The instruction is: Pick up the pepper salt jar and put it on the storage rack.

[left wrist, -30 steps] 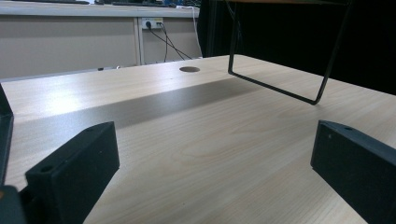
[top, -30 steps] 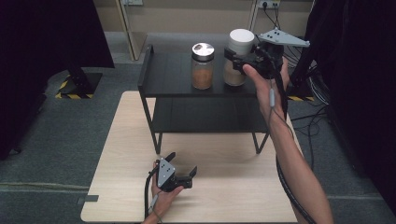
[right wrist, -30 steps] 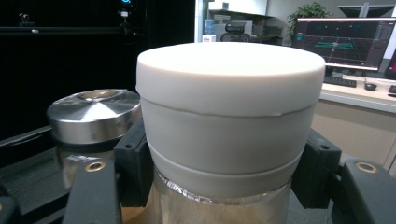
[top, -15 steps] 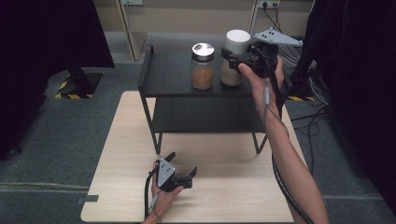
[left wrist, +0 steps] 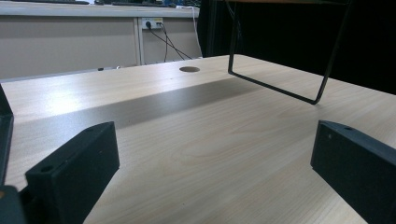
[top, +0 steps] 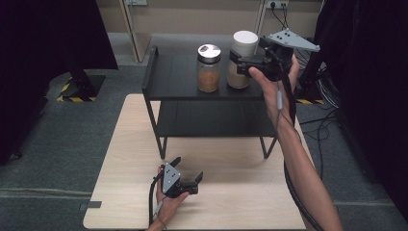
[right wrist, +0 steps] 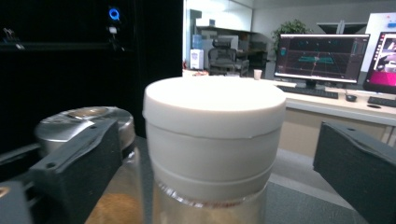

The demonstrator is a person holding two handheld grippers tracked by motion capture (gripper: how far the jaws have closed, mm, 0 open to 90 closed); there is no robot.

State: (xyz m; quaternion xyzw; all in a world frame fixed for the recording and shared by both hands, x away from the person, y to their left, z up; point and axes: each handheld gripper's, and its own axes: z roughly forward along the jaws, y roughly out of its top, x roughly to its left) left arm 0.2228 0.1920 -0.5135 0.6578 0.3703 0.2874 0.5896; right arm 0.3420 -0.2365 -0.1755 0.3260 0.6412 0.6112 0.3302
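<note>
Left gripper (top: 190, 180) sits low at the near edge of the wooden table (top: 231, 202), held in the left hand (top: 168, 199), pointing right and slightly away across the top; jaws spread wide with nothing but bare tabletop between them in the left gripper view. Farther off, the right forearm (top: 300, 168) stretches up from the near right corner to the top of the black shelf rack (top: 178, 82) that stands on the far half of the table. Right hand (top: 272, 79) holds the right gripper (top: 240, 60) level at the top shelf, pointing left at the white-lidded jar (top: 242, 57). Its jaws have just been opening and now stand wide apart, one on each side of the jar's white lid (right wrist: 215, 121), with clear gaps, pads not pressing. Jar stands upright on the top shelf, right of and close beside the metal-lidded jar (top: 209, 67) with brown contents.
</note>
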